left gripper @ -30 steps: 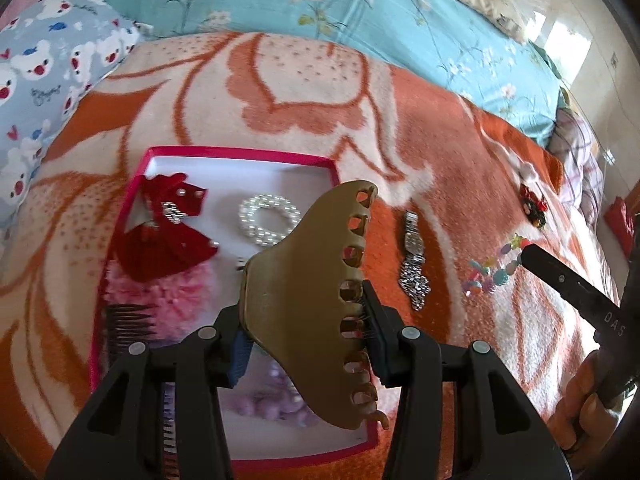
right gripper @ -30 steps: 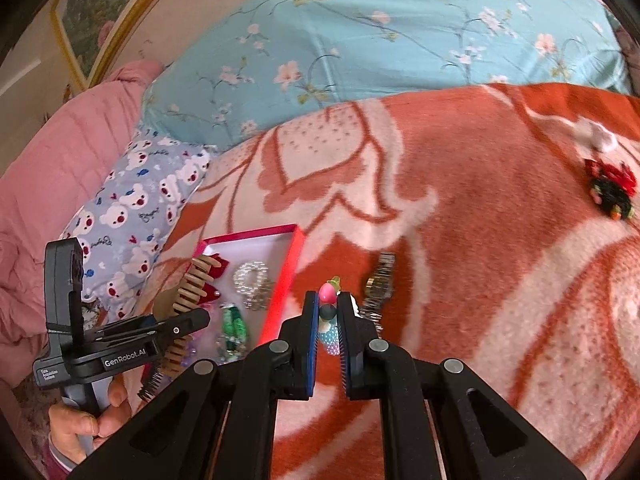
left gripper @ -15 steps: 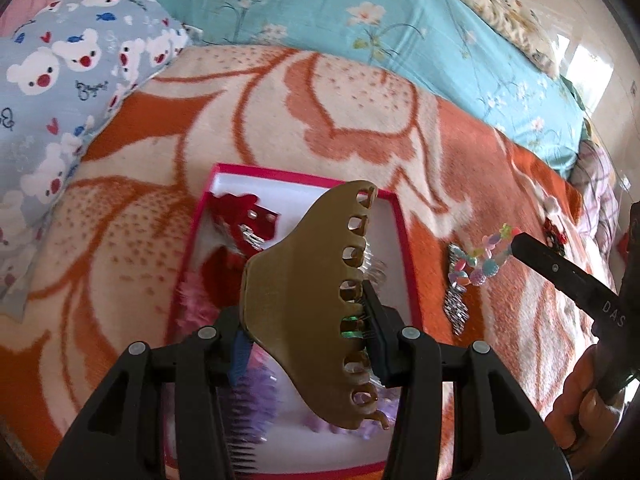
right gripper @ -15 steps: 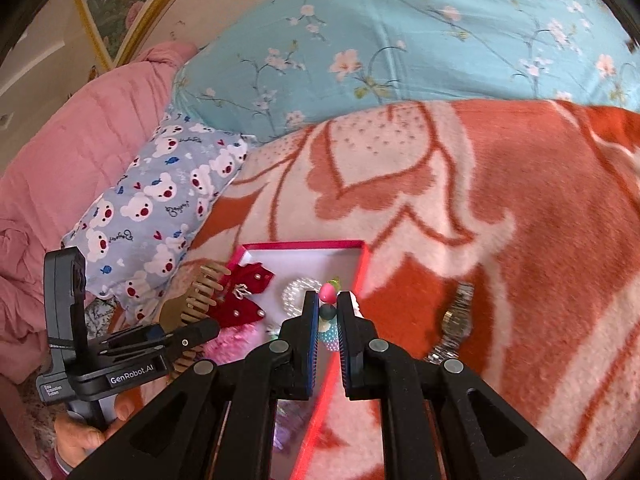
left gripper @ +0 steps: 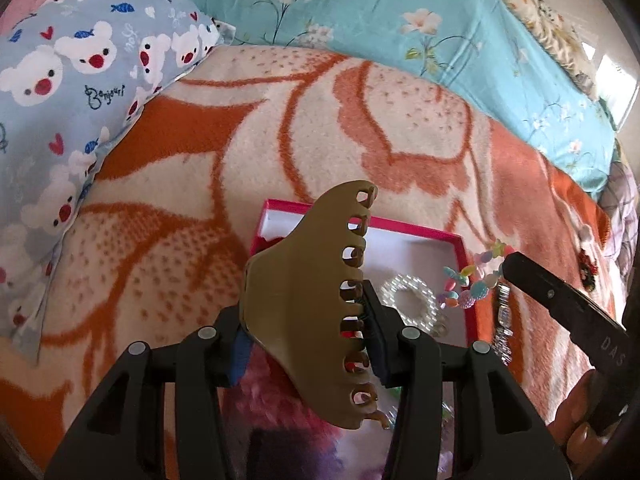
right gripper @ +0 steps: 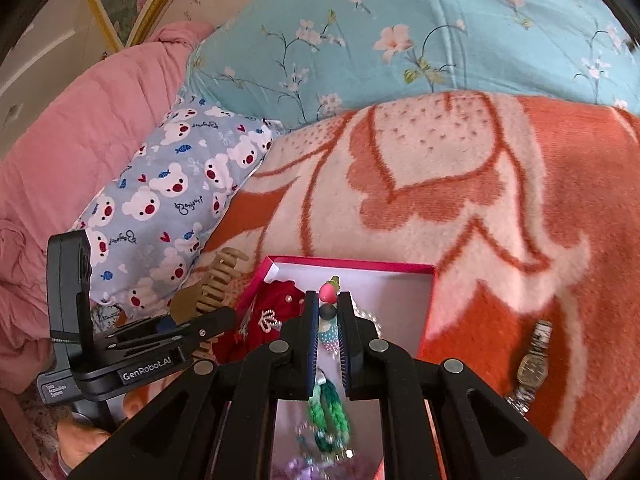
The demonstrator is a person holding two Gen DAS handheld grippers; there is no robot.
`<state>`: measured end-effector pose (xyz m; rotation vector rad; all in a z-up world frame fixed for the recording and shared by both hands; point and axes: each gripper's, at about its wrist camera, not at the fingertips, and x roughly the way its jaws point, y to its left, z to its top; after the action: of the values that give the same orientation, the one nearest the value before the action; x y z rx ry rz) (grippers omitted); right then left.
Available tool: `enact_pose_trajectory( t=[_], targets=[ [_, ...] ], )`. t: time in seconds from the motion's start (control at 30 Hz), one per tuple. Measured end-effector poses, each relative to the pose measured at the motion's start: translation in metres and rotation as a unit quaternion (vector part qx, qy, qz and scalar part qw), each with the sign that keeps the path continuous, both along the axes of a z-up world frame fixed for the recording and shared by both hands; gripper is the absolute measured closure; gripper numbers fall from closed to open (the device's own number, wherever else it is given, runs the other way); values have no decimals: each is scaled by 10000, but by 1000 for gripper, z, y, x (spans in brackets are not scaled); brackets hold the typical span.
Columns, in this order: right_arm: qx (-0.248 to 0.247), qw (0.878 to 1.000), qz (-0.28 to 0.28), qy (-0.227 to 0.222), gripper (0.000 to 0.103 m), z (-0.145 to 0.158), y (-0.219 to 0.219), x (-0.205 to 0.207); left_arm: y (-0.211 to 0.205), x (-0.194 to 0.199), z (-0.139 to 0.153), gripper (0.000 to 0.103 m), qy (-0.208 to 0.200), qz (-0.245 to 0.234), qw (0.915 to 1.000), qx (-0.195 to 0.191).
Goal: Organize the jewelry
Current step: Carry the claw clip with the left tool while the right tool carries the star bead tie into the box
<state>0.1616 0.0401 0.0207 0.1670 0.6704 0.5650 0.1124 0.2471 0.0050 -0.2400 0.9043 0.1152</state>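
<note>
Left wrist view hides much from us: the large tan plastic claw hair clip (left gripper: 312,312), clamped between the left gripper (left gripper: 308,350) pads, covers most of the pink-rimmed white cardboard box (left gripper: 460,264) beneath it, and what lies under the fingers blurs into pink and purple fluff we cannot name. Right of the clip we make out one white pearl bracelet (left gripper: 412,300) inside the box. Farther right, the right gripper (left gripper: 506,270) tip carries one pastel bead bracelet (left gripper: 472,280) over the box's right rim; beyond it one silver wristwatch (left gripper: 502,320) lies on the orange and cream blanket (left gripper: 200,260), half covered.

In the right wrist view the right gripper (right gripper: 328,312) is clenched on that bead bracelet (right gripper: 327,294), only a few beads showing between the pads. Below hang blurred green (right gripper: 330,404) strands, cut off by the fingers. Left of the pads lies one red fabric bow (right gripper: 276,320) in the box (right gripper: 428,308). We count one watch (right gripper: 532,364) at right and two grippers, the left gripper (right gripper: 212,320) low at left.
</note>
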Motion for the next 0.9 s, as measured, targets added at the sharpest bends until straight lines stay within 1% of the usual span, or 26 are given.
enact_pose_trajectory(
  t=[0.13, 0.23, 0.37, 0.53, 0.83, 0.87, 0.9],
  targets=[
    [44, 9999, 2, 128, 95, -9, 10, 16, 4, 17, -14, 57, 182, 35, 9998, 104],
    [10, 9995, -2, 326, 95, -26, 15, 29, 5, 28, -30, 57, 396, 31, 9991, 124],
    [-49, 9983, -67, 573, 95, -48, 14, 39, 4, 33, -45, 59, 576, 29, 9983, 114],
    [-125, 9969, -200, 747, 95, -66, 7, 45, -1, 36, -46, 59, 585, -5, 9978, 297],
    [-221, 9966, -157, 780, 94, -72, 8, 46, -4, 38, -48, 59, 611, -9, 9974, 393],
    [-217, 9965, -171, 785, 94, -72, 7, 45, -4, 38, -48, 59, 612, -3, 9974, 383],
    [-226, 9963, -187, 805, 91, -72, 7, 46, -5, 38, -48, 59, 613, -1, 9974, 380]
  ],
)
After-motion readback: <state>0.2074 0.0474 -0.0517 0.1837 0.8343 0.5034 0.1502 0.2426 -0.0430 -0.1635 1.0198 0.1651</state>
